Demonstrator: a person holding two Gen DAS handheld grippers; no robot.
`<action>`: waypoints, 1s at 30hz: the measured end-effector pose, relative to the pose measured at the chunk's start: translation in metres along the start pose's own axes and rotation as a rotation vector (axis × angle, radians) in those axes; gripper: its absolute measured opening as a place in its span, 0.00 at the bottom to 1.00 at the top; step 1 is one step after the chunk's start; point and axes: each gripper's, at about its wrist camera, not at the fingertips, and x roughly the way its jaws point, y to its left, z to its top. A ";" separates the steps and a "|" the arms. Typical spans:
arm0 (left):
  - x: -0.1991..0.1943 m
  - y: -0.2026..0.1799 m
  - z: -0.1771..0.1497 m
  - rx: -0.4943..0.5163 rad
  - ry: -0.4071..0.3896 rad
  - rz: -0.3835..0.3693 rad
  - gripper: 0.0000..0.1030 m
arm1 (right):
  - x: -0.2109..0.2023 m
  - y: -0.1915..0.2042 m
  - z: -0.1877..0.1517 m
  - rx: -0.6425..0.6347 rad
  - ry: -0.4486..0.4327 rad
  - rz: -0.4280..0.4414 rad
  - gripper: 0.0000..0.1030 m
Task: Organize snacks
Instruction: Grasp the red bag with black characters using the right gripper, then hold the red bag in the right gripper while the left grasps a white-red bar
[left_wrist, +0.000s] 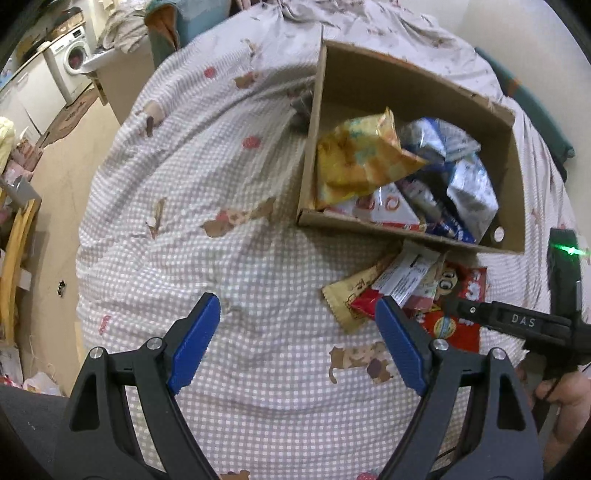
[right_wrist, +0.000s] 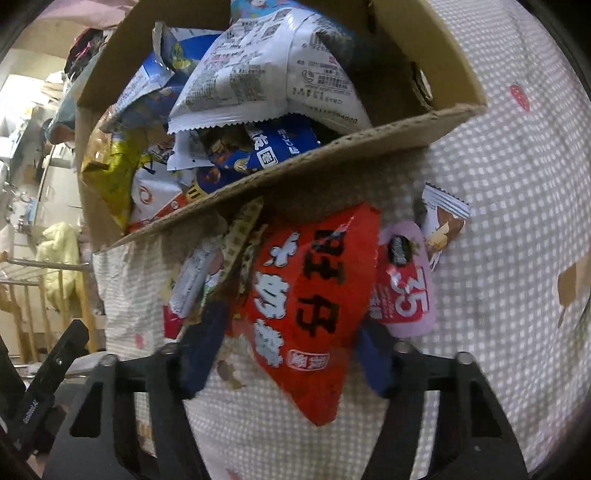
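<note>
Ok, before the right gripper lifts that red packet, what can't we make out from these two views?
- Right gripper pads: motion-blurred in the right wrist view; contact with the red packet unclear.
- Snacks beneath the red packet: covered by it.
- Cardboard box bottom: buried under packets, both views.

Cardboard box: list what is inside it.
The cardboard box holds a loose heap of snack packets: a yellow-orange bag on top, silver-blue bags, a white-and-red packet. Lower packets and the floor under them are covered.

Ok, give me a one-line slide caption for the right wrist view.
Right gripper straddling a red snack bag on the checked bedspread, just outside the snack-filled cardboard box.
</note>
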 end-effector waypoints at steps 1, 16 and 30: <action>0.004 -0.003 -0.001 0.018 0.008 0.000 0.81 | 0.000 0.000 0.000 -0.003 0.003 0.003 0.46; 0.044 -0.078 -0.006 0.307 0.118 -0.074 0.62 | -0.084 -0.040 -0.045 0.027 -0.137 0.056 0.32; 0.095 -0.125 0.007 0.486 0.186 -0.062 0.46 | -0.100 -0.046 -0.043 0.053 -0.202 0.103 0.32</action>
